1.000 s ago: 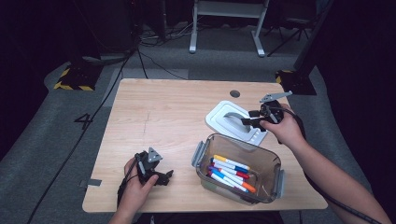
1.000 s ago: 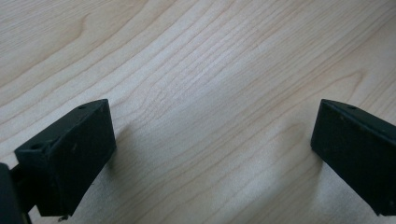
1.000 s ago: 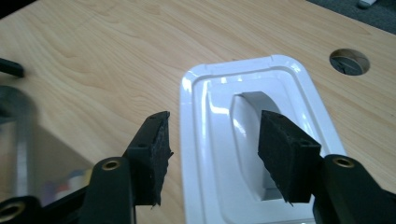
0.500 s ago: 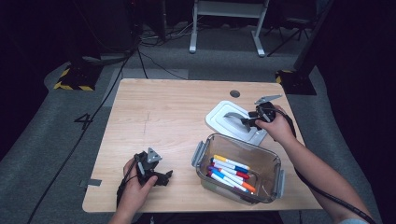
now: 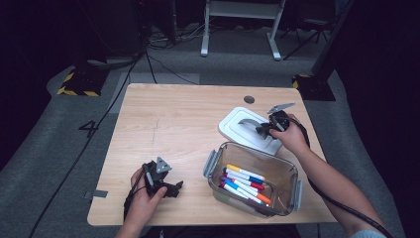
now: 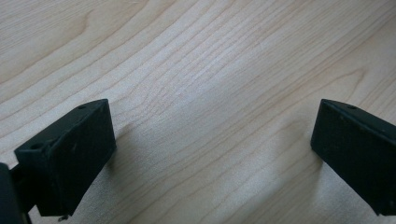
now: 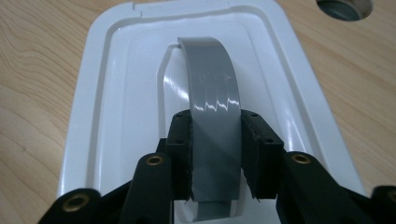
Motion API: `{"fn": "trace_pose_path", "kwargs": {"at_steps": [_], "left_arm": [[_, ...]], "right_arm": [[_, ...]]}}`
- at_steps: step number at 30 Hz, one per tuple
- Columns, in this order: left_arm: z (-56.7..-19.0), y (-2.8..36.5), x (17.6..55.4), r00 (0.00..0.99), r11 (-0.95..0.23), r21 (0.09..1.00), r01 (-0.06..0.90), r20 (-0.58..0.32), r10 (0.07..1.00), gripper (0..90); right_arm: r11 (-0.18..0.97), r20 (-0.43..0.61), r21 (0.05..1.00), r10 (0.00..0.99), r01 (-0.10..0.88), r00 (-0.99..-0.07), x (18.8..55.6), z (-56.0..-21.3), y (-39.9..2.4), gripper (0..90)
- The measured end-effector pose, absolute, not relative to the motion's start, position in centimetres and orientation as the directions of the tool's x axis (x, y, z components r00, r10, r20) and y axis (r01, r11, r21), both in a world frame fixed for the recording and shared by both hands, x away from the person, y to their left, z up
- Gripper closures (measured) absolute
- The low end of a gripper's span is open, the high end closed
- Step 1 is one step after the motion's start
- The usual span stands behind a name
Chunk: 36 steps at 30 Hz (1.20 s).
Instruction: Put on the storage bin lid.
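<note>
A white lid (image 5: 236, 133) with an arched grey handle (image 5: 246, 121) lies flat on the wooden table, behind a clear container (image 5: 216, 161) that holds several coloured markers (image 5: 245, 181). My right gripper (image 5: 262, 130) reaches onto the lid from the right. In the right gripper view its jaws have just been closing, and both pads (image 7: 182, 140) now press the sides of the grey handle (image 7: 212, 88) above the lid (image 7: 116, 93). My left gripper (image 5: 173, 187) rests near the table's front left, and its jaws stand wide apart over bare wood (image 6: 210, 154) with nothing between them.
A round cable hole (image 5: 249, 99) sits in the tabletop behind the lid, also seen as the hole (image 7: 343, 7) beyond the lid's far corner. The container has grey latches (image 5: 208, 162) folded out at its ends. Cables and a white stand (image 5: 240, 20) lie on the floor beyond.
My right gripper has come down onto the lid and closed on the grey handle. The left hand and its gripper have stayed where they were.
</note>
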<state>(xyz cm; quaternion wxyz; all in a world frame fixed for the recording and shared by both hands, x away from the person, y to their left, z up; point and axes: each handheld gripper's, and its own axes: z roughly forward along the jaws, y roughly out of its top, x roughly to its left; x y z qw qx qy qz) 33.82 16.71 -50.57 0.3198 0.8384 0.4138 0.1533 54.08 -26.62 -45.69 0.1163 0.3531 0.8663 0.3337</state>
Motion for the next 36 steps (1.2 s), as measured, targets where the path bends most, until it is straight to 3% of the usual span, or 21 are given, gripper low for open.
{"fn": "trace_pose_path", "kwargs": {"at_steps": [8, 22, 36], "left_arm": [[-50.6, 16.7, 33.8, 0.610, -0.453, 0.663, 0.596, -0.007, 0.792, 0.3], [-50.6, 16.7, 33.8, 0.610, -0.451, 0.661, 0.599, -0.013, 0.792, 0.2], [-50.6, 16.7, 33.9, 0.614, -0.454, 0.662, 0.597, -0.012, 0.789, 0.0]], "right_arm": [[0.516, 0.032, 0.688, 0.682, 0.511, -0.731, 53.5, -43.4, -27.3, 67.6], [0.519, -0.011, 0.738, 0.649, 0.432, -0.761, 50.1, -35.9, -28.7, 67.7], [0.519, 0.001, 0.773, 0.573, 0.364, -0.820, 44.1, -30.2, -28.6, 67.6]]}}
